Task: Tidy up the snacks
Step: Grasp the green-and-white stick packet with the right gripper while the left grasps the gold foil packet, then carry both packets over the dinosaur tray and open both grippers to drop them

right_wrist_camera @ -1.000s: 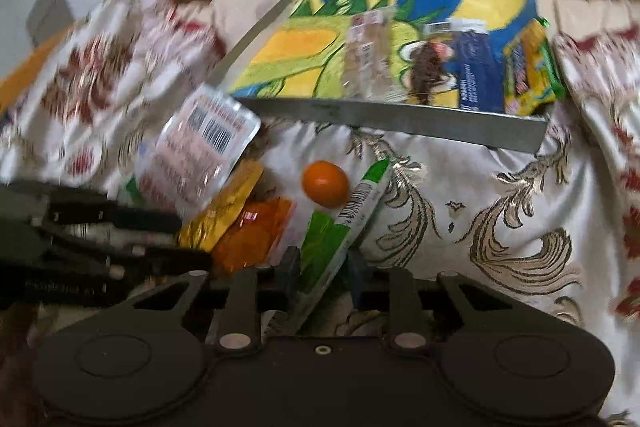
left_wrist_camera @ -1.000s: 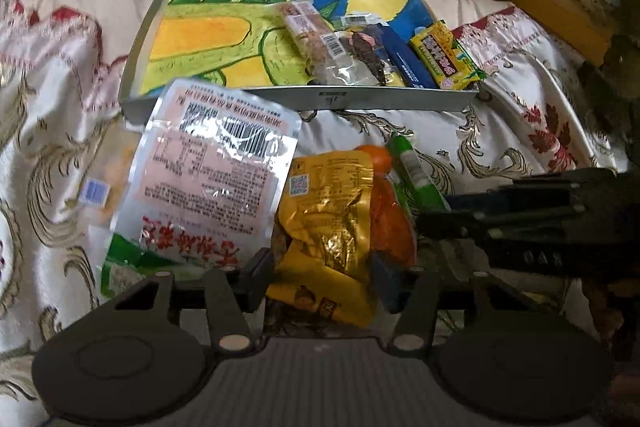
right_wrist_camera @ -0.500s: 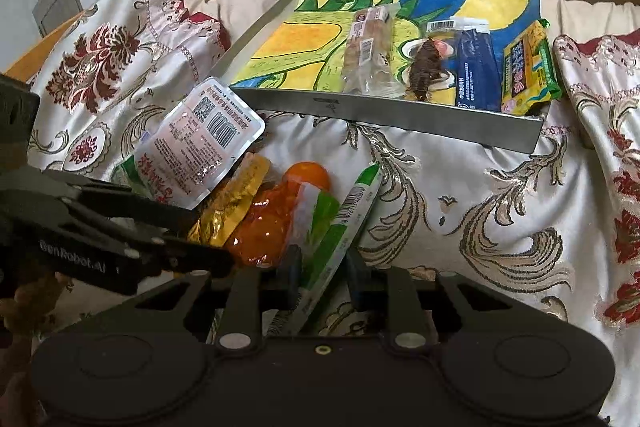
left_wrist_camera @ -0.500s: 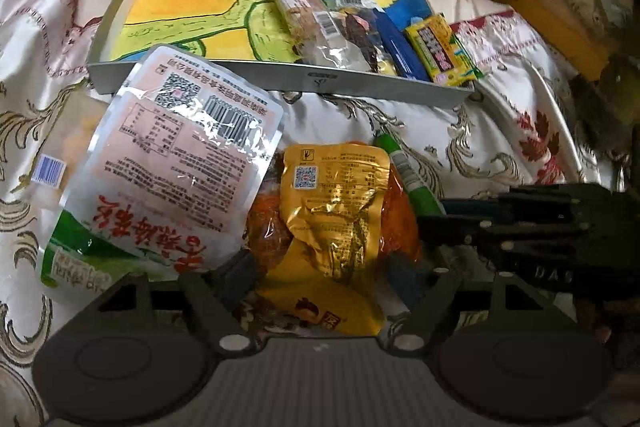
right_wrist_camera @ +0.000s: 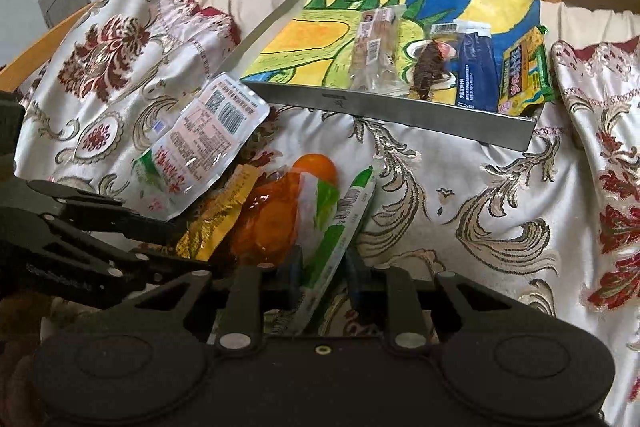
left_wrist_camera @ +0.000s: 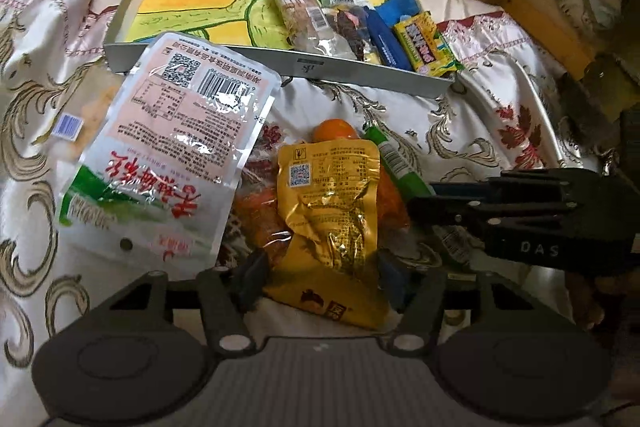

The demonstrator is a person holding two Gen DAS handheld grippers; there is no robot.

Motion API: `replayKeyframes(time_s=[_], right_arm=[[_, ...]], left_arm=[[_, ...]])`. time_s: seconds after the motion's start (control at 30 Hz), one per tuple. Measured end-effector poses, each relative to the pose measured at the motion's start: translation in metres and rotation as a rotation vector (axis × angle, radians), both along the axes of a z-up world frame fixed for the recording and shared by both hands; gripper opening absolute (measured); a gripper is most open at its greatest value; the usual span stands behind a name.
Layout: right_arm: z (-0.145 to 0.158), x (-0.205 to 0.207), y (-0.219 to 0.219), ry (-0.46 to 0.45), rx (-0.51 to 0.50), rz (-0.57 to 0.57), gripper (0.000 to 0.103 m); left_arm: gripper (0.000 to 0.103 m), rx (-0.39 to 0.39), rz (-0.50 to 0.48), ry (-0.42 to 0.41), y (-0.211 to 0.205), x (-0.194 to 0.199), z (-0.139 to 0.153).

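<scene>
Lying on the bedspread (left_wrist_camera: 400, 115) short of the tray (left_wrist_camera: 248, 57), the yellow foil pouch (left_wrist_camera: 332, 223) looked light, crinkly and slippery — best pinched at its flat sealed edge. The left gripper (left_wrist_camera: 320, 283) had its jaws closing around it; the right gripper (right_wrist_camera: 320, 269) was clenched on the green stick packet (right_wrist_camera: 340, 227).

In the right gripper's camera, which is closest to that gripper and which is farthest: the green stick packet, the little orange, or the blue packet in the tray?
1. Green stick packet, between the jaws.
2. Little orange, just beyond, slightly left.
3. Blue packet, far off in the tray, upper right.
</scene>
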State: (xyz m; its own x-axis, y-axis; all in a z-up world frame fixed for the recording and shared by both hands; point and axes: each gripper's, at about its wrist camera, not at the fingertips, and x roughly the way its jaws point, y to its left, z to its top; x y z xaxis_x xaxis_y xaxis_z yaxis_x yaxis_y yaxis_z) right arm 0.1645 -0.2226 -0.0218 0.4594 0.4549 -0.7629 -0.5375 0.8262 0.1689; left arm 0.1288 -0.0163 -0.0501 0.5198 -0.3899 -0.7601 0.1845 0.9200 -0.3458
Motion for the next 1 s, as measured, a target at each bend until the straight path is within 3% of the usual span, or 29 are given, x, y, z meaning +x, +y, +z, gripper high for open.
replayKeyframes(time_s=[0.2,0.4,0.6,0.7,0.87,1.0], right_arm=[[-0.008,0.006,-0.002,0.032,0.027,-0.015,0.033],[-0.014,0.010,-0.004,0.068,0.057,-0.048,0.033],[-0.013,0.007,-0.007,0.091,0.087,-0.069,0.023],[-0.007,-0.005,0.000,0.017,0.023,-0.040,0.022],[-0.004,-0.038,0.027,-0.214,-0.213,0.087,0.020],[-0.005,-0.056,0.036,-0.342,-0.330,0.137,0.019]], left_arm=[[0.063,0.023,0.011,0.012,-0.002,0.004,-0.006],[0.064,0.043,0.024,0.026,-0.006,0.008,-0.008],[0.063,0.031,0.046,0.021,-0.005,0.001,-0.002],[0.062,0.011,0.051,0.019,-0.003,-0.004,0.002],[0.062,0.010,0.054,0.013,-0.002,-0.017,0.008],[0.062,-0.012,0.056,0.004,0.001,-0.028,0.014]])
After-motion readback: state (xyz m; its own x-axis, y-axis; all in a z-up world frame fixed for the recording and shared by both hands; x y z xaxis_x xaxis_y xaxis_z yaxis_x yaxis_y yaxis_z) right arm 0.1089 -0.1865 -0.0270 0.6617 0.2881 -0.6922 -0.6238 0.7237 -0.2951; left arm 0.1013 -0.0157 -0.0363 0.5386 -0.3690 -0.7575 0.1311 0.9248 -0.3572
